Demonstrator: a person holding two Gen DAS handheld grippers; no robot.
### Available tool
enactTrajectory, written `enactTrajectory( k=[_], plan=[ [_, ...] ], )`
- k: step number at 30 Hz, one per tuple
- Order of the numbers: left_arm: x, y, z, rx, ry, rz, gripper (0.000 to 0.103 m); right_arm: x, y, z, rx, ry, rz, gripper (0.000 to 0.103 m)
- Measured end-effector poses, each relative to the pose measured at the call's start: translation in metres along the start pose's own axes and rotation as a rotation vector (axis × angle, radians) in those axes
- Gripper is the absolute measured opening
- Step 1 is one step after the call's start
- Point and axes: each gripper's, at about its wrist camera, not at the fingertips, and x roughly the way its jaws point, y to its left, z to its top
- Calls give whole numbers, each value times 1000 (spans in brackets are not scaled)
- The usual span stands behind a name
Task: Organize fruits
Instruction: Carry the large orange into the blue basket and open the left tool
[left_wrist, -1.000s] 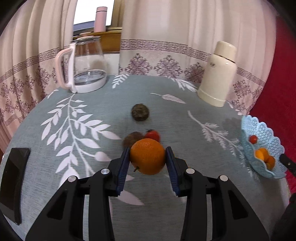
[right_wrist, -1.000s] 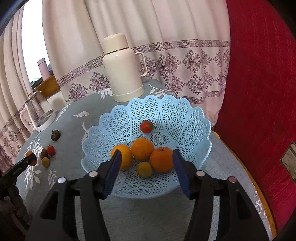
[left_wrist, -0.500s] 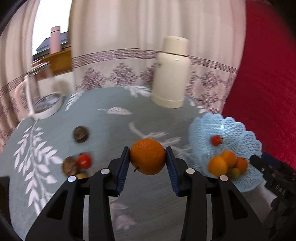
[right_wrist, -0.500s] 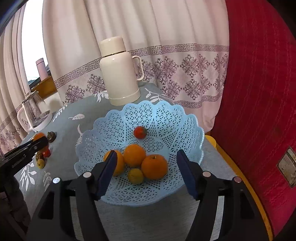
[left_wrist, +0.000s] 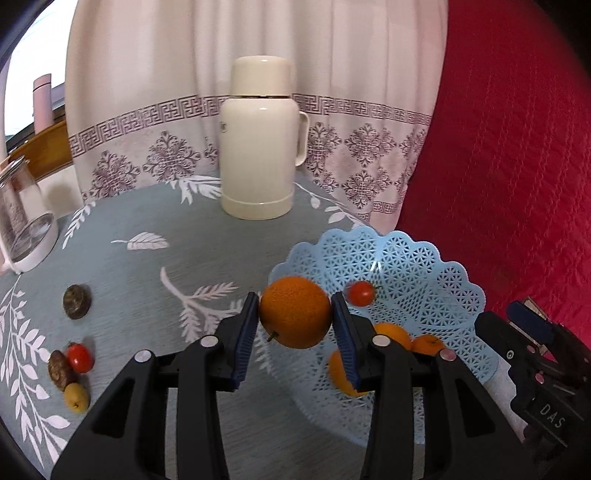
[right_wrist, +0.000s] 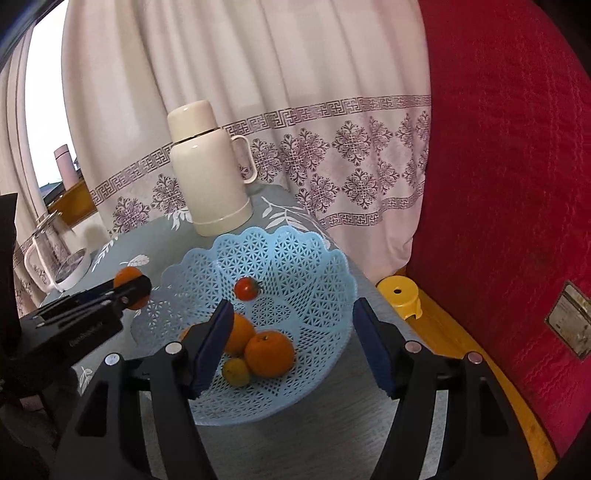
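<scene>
My left gripper (left_wrist: 295, 314) has its jaws opening with the orange (left_wrist: 294, 312) between them, just over the near-left rim of the blue basket (left_wrist: 424, 266). My right gripper (right_wrist: 291, 332) hovers with jaws apart and empty above the basket's oranges (right_wrist: 269, 352), right of the left one.

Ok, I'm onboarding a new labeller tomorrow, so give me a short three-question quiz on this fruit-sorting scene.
1. True or false: the blue basket holds only oranges.
2. Which gripper has the orange between its fingers: A) left gripper B) right gripper?
3. What stands on the table behind the basket?

Key:
1. False: a cherry tomato and a small yellow-green fruit lie there too.
2. A; its fingers are opening.
3. A cream thermos.
</scene>
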Motion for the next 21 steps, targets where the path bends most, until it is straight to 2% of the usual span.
enactTrajectory(
  k=[1,3,8,11,21],
  plan=[
    [0,0,0,0,-6,1,73,1,-1,0,5,1,-1,67],
    [-4,0,0,-3,-37,11,87,2,-2,0,11,5,-1,67],
    [-5,7,2,-19,-32,29,89,5,-2,-2,13,14,5,68],
    [-6,14,2,-36,-35,57,91,2,-2,-3,12,8,9,74],
    [-28,44,-1,-82,-71,129,93,-2,10,-6,8,2,36,74]
  ],
)
